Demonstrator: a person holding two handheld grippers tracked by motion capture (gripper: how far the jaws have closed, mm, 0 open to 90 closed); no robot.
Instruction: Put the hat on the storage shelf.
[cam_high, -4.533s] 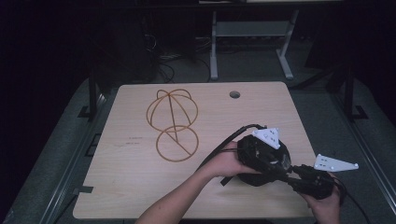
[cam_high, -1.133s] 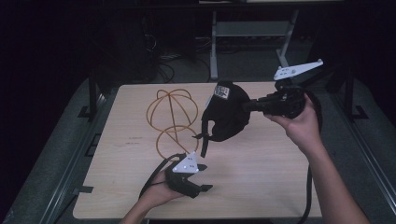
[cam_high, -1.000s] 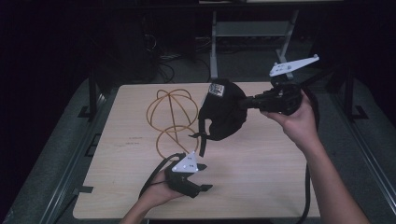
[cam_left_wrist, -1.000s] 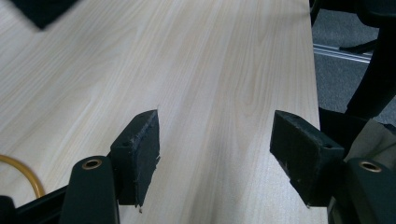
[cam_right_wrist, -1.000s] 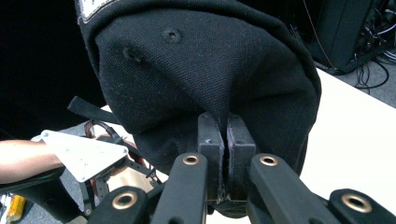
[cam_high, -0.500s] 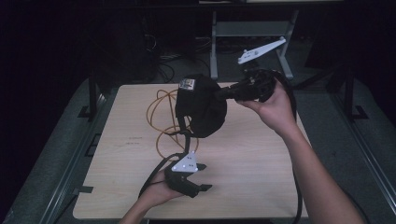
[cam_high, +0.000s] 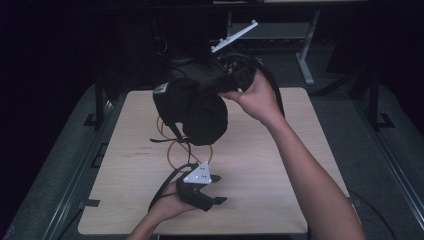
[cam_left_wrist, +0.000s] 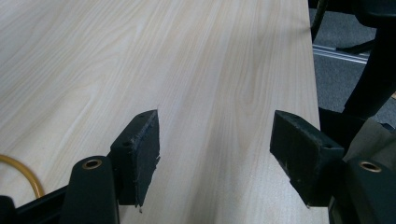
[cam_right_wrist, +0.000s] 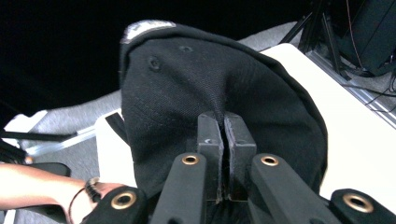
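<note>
1. Dark surroundings are framing a pale wood-grain table (cam_high: 125, 200), with the feet of a metal stand (cam_high: 305, 65) showing on the floor beyond its far edge.
2. An orange cable (cam_high: 172, 150) is lying looped on the table near its middle; one bend is also showing at the lower left of the left gripper view.
3. A black cap (cam_high: 192, 110) is hanging in the air above the cable, well clear of the table, with a strap dangling from its underside.
4. The right hand-held gripper (cam_right_wrist: 223, 140) is clamping the cap's fabric, its jaws pressed together on a pinched fold.
5. The left hand-held gripper (cam_left_wrist: 217, 154) is resting low near the table's front edge, its jaws standing apart with nothing between them.
6. Handling, as a judgement: the cap is looking light and soft, sagging from a single pinch, so it is likely swinging and folding when moved. The stiffer rim or the brim, if it has one, would probably give a steadier hold than loose crown cloth; it is neither fragile nor slippery.
</note>
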